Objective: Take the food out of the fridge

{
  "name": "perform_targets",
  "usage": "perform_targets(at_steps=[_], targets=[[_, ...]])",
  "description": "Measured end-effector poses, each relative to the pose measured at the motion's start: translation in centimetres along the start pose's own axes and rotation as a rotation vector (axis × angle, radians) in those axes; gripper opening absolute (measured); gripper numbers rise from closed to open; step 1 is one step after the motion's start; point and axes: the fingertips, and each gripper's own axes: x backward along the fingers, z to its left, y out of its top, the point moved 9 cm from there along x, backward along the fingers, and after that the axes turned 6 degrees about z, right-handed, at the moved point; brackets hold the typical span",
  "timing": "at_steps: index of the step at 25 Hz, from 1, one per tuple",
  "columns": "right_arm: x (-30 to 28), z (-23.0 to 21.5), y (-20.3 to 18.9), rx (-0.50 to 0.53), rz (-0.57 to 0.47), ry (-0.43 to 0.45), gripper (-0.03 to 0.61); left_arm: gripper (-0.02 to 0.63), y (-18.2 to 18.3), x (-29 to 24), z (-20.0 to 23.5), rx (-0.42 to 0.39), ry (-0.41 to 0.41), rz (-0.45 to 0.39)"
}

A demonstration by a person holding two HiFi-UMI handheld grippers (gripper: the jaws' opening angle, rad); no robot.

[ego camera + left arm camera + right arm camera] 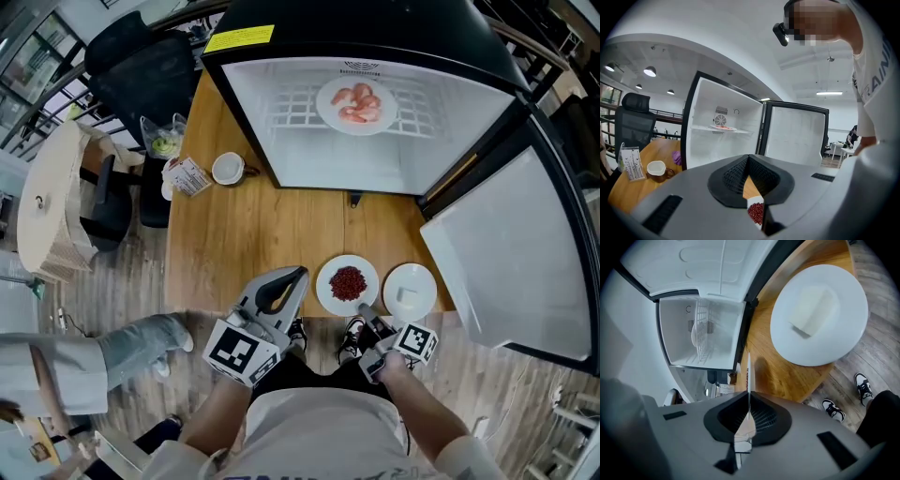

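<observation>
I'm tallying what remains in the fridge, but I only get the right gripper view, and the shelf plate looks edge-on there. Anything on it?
Observer: Yes, the head view shows pink shrimp on the shelf plate.
Operator: What is my right claw holding?
Observer: It is shut on the rim of the red-food plate, which carries small red pieces, beside the white plate.
Operator: And the left claw?
Observer: Shut on nothing, left of the red-food plate.

white cup (228,168) | small carton (187,175) | black chair (141,66) | plastic bag (164,136)
</observation>
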Motion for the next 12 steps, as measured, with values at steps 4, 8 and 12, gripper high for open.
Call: perform_targets(at_steps=[4, 8, 12], targets=[[0.1, -1.1, 0.0, -0.014, 0.001, -0.023, 0.028, 0.008, 0.1, -0.2, -0.1, -0.002, -0.003, 0.002], [0.3, -1.5, -0.1, -0.013, 0.009, -0.043, 0.028, 0.008, 0.3, -0.2, 0.1, -0.004, -0.005, 0.005], [0.7, -2.0, -0.4, -0.031, 0.02, -0.08, 0.026, 0.008, 0.3, -0.5, 0.1, -0.004, -0.014, 0.007]])
